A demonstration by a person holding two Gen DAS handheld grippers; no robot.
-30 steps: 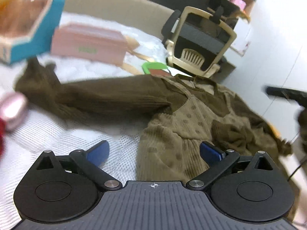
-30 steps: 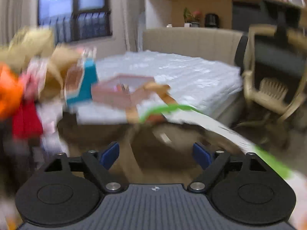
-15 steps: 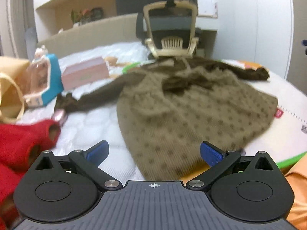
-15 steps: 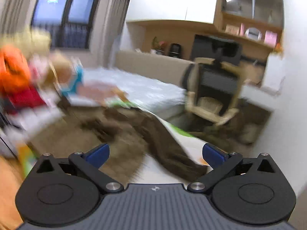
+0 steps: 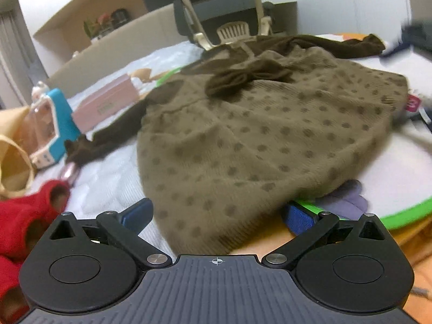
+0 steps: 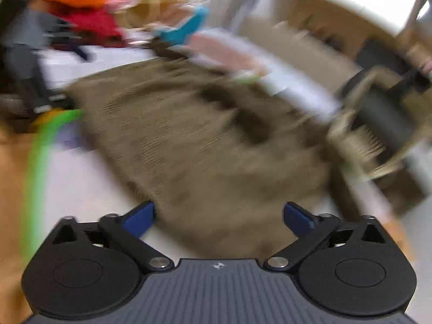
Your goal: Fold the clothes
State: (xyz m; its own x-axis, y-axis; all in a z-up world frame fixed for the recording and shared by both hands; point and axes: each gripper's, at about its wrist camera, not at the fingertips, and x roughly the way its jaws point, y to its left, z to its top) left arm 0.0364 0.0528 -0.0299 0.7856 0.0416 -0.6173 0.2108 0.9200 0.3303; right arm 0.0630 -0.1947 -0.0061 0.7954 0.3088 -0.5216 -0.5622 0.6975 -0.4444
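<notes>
Across the middle of both views lies the olive-brown dotted knit dress with dark sleeves (image 5: 270, 124), spread flat and unfolded. Both the left gripper (image 5: 217, 214) and right gripper (image 6: 218, 217) are spread wide and empty at its hem. Risk: pinching one layer, dragging it askew. At left, a beige fabric bag (image 5: 13, 162); contents unseen.

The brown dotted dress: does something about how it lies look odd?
Yes. The dress lies askew: its hem hangs past the mat's green edge, and one dark sleeve stretches sideways toward the blue toy box.
</notes>
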